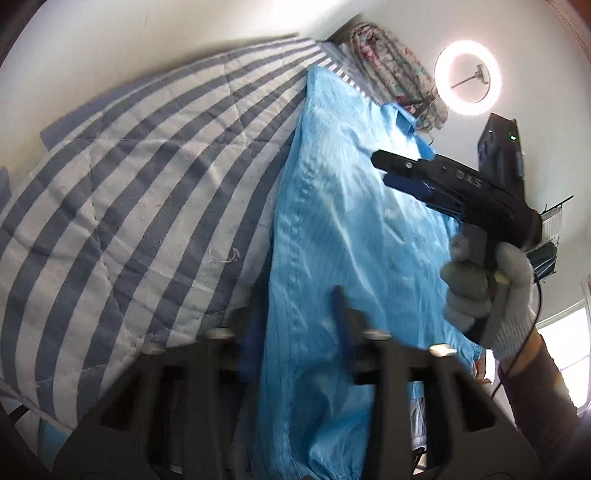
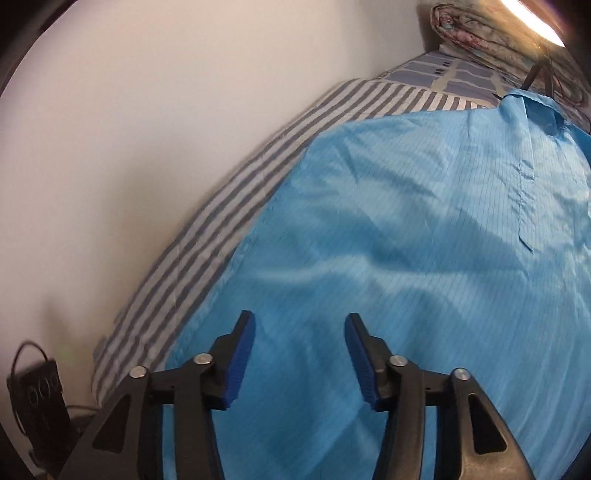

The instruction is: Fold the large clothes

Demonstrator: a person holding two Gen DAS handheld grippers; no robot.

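Light blue garment [image 2: 388, 229] with fine dark pinstripes, spread flat across a bed covered by a blue-and-white striped quilt [image 1: 122, 177]. Collar [image 2: 532, 107] at the far end, near a rolled floral blanket [image 2: 491, 33] against the white wall [image 2: 147, 129].

From the right wrist view: right gripper [image 2: 300, 354] low over the near part of the garment, jaws apart, blue-padded fingers [image 2: 242, 362] spread with cloth visible between them, nothing clamped. Whether the tips touch the fabric cannot be told. Striped quilt showing as a band to the left of the garment. Small black box with a cable [image 2: 38, 395] on the floor at the near left.

From the left wrist view: left gripper [image 1: 295, 325] blurred at the bottom edge, one blue pad [image 1: 341, 321] rising in front of the garment; open or closed cannot be told, as the cloth hides part of the gap. Garment [image 1: 332, 258] running from near to far down the middle. Right gripper [image 1: 388, 171] seen from the side at the right, held in a white-gloved hand [image 1: 487, 295], fingers parted over the cloth near the collar. Ring light [image 1: 468, 78] glowing at the far right.
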